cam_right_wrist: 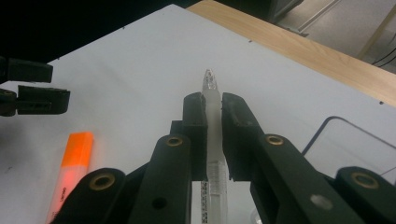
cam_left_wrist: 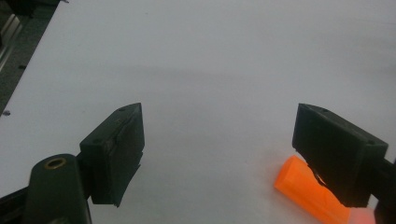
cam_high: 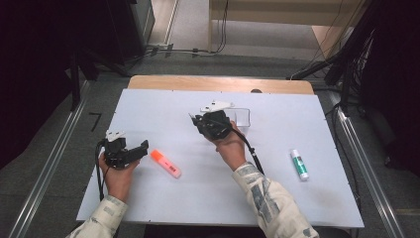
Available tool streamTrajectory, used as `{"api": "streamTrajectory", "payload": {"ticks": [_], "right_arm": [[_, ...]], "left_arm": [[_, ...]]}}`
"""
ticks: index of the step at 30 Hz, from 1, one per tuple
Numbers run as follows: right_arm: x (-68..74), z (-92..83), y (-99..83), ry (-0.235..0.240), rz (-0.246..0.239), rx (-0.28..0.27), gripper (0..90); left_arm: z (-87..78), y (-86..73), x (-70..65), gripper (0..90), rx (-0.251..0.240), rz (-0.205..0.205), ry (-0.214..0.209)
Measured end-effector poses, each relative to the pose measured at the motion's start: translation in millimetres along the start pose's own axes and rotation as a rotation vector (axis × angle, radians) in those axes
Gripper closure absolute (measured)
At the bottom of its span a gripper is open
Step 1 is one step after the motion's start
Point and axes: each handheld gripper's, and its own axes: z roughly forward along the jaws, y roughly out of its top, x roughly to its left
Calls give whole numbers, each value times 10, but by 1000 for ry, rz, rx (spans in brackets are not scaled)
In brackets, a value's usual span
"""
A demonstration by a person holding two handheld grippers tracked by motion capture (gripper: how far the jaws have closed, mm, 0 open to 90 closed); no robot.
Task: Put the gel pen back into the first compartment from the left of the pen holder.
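Note:
My right gripper [cam_high: 202, 122] [cam_right_wrist: 214, 100] is shut on a clear plastic pen [cam_right_wrist: 211, 81], held above the mat; the pen's tip [cam_high: 191, 117] sticks out past the jaws toward the left. Just right of that hand lies a clear plastic tray [cam_high: 246, 113] [cam_right_wrist: 327, 122]. My left gripper [cam_high: 141, 151] [cam_left_wrist: 219, 140] rests at the mat's left side, open and empty. An orange highlighter [cam_high: 166, 163] [cam_left_wrist: 303, 189] [cam_right_wrist: 74, 163] lies flat on the mat just beside the left gripper's right jaw, not between the jaws. The left gripper's jaws [cam_right_wrist: 32, 88] also show at the left edge of the right gripper view.
A white mat [cam_high: 277, 188] covers the wooden table [cam_high: 220, 83]. A glue stick with a green cap [cam_high: 299, 164] lies at the mat's right. Dark stands and cables surround the table on the floor.

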Motion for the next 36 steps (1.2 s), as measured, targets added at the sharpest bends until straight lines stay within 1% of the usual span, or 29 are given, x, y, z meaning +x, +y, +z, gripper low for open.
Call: {"api": "streamTrajectory", "payload": {"ticks": [13, 18, 22, 27, 30, 36], "right_arm": [[-160, -18, 140, -29, 22, -15, 786], [-251, 15, 190, -43, 38, -14, 786], [-319, 28, 227, -45, 54, -18, 786], [-393, 64, 260, -63, 67, -18, 786], [-435, 98, 285, -71, 73, -14, 786], [-492, 156, 355, -87, 69, -7, 786]], "left_arm": [[-1, 1, 2, 176, 2, 0, 0], [-3, 2, 4, 176, 1, -2, 1], [2, 2, 6, 176, 0, -3, -1], [-1, 2, 5, 176, 0, -3, -1], [0, 3, 6, 176, 1, -3, -2], [2, 3, 6, 176, 0, -3, -4]]}}
